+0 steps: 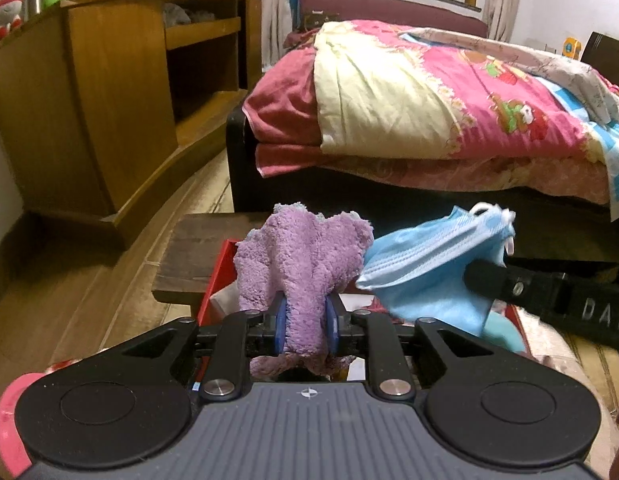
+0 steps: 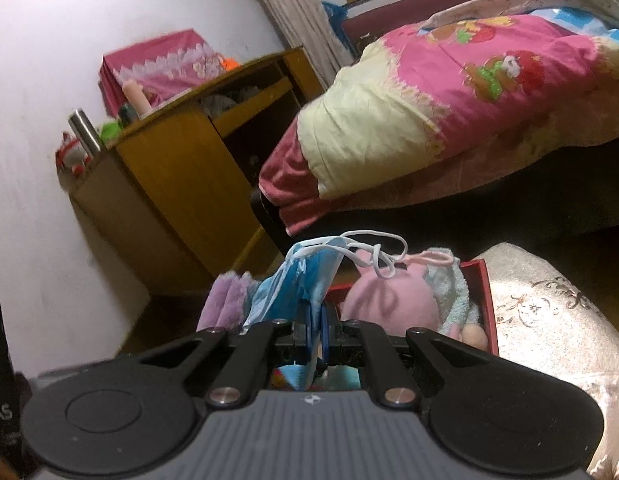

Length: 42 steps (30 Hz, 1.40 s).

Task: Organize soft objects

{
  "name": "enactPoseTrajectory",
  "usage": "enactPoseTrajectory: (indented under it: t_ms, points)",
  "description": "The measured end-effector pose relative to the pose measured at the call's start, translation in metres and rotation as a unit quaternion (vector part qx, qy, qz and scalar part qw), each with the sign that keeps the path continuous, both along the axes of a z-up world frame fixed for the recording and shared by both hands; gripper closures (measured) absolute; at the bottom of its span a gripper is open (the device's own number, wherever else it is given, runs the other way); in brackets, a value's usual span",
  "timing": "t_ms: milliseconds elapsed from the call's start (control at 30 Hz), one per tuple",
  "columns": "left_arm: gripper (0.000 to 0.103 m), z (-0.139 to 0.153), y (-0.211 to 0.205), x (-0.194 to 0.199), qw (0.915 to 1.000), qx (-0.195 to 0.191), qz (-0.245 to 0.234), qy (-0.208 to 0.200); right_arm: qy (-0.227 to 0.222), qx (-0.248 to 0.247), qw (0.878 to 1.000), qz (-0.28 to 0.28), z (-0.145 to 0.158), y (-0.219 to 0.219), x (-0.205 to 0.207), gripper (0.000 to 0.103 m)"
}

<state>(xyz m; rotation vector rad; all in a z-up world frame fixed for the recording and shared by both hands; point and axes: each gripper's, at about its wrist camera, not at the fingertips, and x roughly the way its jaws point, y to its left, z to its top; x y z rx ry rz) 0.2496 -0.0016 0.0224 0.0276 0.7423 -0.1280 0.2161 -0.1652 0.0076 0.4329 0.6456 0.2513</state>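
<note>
Left hand-held gripper (image 1: 306, 326) around purple cloth (image 1: 301, 256)

red box (image 1: 220, 276) mostly hidden behind purple cloth (image 1: 301, 256), bed (image 1: 449, 120) cut off at right edge

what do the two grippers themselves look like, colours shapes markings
Both look alike: the left gripper and right gripper have a ribbed grey body with a small compass-like mark, flanked by round black discs, black linkage arms with silver rivets, and blue fingers. The right one's black side shows pale letters "DAS". No cables or sleeves visible.
</note>
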Motion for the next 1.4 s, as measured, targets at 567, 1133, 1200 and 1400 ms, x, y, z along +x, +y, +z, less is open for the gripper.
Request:
enactPoseTrajectory:
  t_ms: [567, 1133, 1200, 1400]
  points:
    - [0.031, 0.008, 0.007, -0.017, 0.9999, -0.002, 0.013, -0.005, 0.009, -0.005, 1.000, -0.003, 0.002, 0.000, -0.010, 0.097]
    - [0.020, 0.026, 0.008, -0.107, 0.9998, -0.006, 0.001, -0.018, 0.009, -0.016, 1.000, -0.019, 0.024, -0.005, -0.103, 0.093]
    - [0.020, 0.023, 0.007, -0.117, 0.9999, -0.003, 0.001, -0.013, 0.012, -0.019, 1.000, -0.022, 0.023, -0.008, -0.114, 0.093]
    - [0.018, 0.021, 0.008, -0.146, 0.9999, -0.007, -0.001, -0.010, 0.024, -0.013, 0.999, -0.029, 0.019, -0.017, -0.147, 0.093]
